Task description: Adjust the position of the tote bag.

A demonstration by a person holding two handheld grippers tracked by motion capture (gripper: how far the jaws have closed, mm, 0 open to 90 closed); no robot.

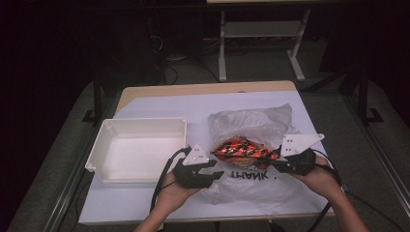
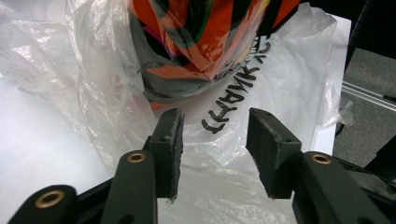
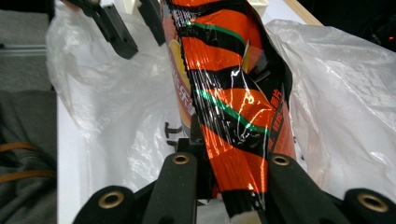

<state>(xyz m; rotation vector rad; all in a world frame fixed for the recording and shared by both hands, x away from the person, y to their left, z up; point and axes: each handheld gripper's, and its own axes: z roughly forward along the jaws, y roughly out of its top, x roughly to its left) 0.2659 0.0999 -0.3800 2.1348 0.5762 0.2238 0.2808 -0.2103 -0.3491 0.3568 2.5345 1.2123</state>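
Note:
An orange-and-black snack packet (image 1: 244, 150) lies across the mouth of a thin clear plastic bag (image 1: 251, 123) printed "THANK". My right gripper (image 1: 276, 162) is shut on the packet's right end; in the right gripper view the packet (image 3: 224, 93) runs up from between the two jaws (image 3: 231, 163). My left gripper (image 1: 216, 170) stands open at the bag's near left edge. In the left gripper view its pads (image 2: 215, 135) are apart over the bag's film (image 2: 289, 79), not pressing it, with the packet (image 2: 196, 42) just beyond them.
An empty white tray (image 1: 145, 121) sits left of the bag on the white sheet (image 1: 159, 101) that covers the wooden table. The table's front edge runs just below both hands. Dark floor and a metal frame (image 1: 222, 53) lie behind the table.

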